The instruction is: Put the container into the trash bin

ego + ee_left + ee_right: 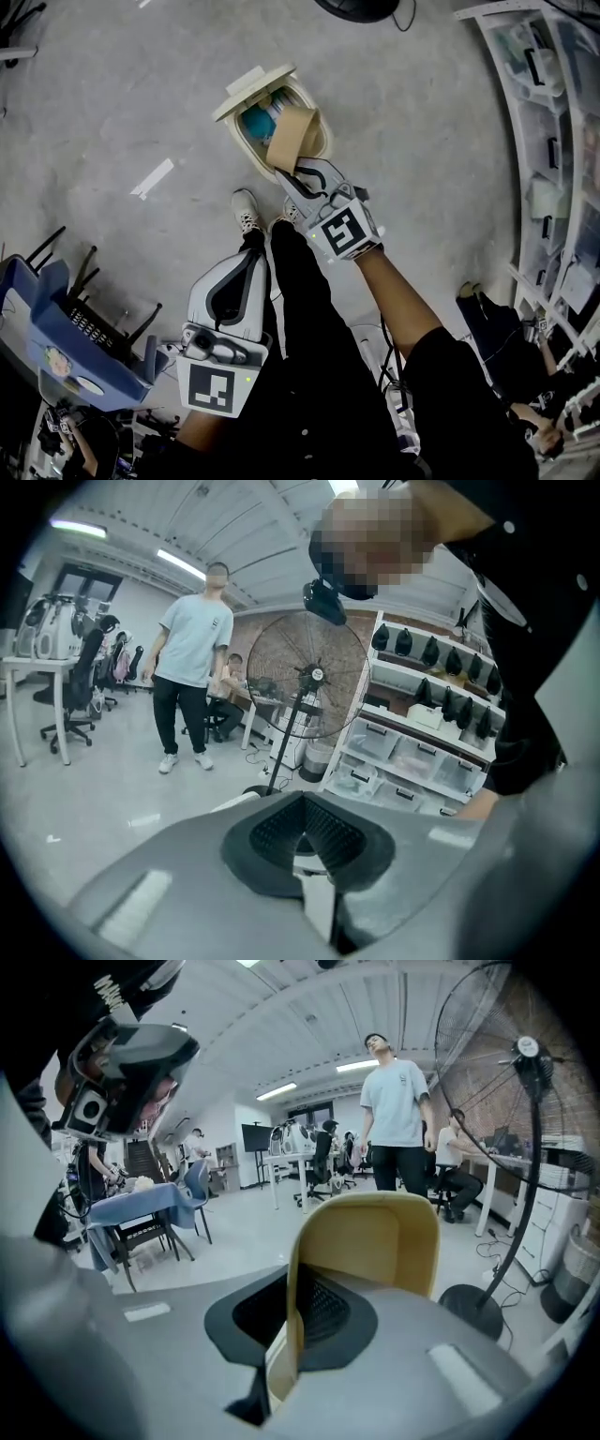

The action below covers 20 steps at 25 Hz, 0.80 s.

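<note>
Container (291, 136), clamped in the jaws of the right gripper (291, 175) over the trash bin (323, 139), could hit its rim and miss if released off-centre; the left gripper (246, 267) had its jaws clenched, empty.

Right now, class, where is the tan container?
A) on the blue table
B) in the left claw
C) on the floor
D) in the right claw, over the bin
D: the right claw is shut on the container, which hangs over the open bin; the left claw is shut on nothing.
</note>
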{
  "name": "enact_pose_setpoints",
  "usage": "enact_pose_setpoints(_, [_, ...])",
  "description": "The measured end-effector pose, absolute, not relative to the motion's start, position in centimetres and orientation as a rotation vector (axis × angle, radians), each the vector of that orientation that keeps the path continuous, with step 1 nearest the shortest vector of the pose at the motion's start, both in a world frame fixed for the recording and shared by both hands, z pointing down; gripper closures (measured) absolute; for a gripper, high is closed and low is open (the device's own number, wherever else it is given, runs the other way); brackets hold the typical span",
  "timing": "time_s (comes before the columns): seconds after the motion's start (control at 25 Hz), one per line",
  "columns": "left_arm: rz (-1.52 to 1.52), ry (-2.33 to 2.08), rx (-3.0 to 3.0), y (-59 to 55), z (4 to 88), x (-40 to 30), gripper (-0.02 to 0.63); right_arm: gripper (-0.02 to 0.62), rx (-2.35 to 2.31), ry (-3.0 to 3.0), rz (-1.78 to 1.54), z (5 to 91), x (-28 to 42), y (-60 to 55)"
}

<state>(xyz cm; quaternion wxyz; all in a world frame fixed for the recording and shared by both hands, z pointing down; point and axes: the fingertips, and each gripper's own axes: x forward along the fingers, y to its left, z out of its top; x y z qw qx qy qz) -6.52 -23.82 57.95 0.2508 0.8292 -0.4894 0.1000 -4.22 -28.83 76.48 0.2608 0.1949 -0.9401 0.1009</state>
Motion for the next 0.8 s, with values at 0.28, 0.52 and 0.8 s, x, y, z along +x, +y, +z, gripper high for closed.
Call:
enact_pose_setpoints(0.28, [0.282,-1.313,2.232,-24.6,61.6,-5.4,0.606,0.571,0.453,-2.486,0.293,81.6,-4.2,-28.6])
enact_pose_setpoints(0.52, [0.3,-1.304,2.181,-24.4,64.7,-5.0,0.606,0.571,0.427,-2.443,0.305,85.7,-5.1,-28.7])
enact_pose_setpoints(0.8, [0.316,-1.289,2.16,-24.2,66.9,-5.1,0.606,0.57,0.407,-2.405,0.314,89.4,-5.4,-28.7])
